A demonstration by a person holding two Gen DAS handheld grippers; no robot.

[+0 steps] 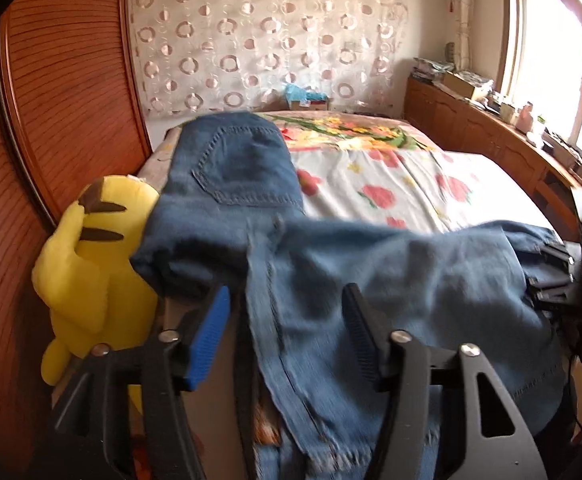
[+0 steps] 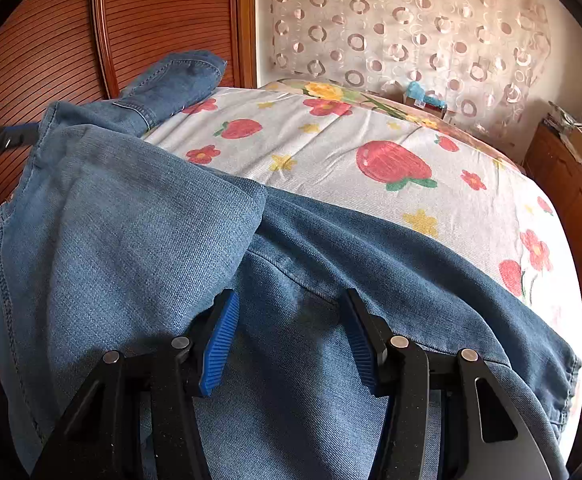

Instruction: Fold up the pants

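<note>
Blue jeans [image 1: 371,272] lie crumpled across the near side of the bed, their seat with a back pocket [image 1: 235,168] reaching toward the far left. My left gripper [image 1: 285,296] is open, blue pads wide apart. A blurred strip of denim runs between them, and neither pad presses on it. In the right wrist view the jeans [image 2: 131,220] fill the foreground in thick folds. My right gripper [image 2: 290,300] hovers low over them, jaws apart, with denim lying under and between the fingers but not pinched. The right gripper [image 1: 551,276] also shows at the jeans' right edge.
The bed sheet [image 1: 411,184] is printed with fruit and flowers. A yellow plush toy [image 1: 87,248] leans at the bed's left edge against a slatted wooden wardrobe [image 1: 51,100]. A cluttered wooden cabinet [image 1: 471,128] runs under the window on the right.
</note>
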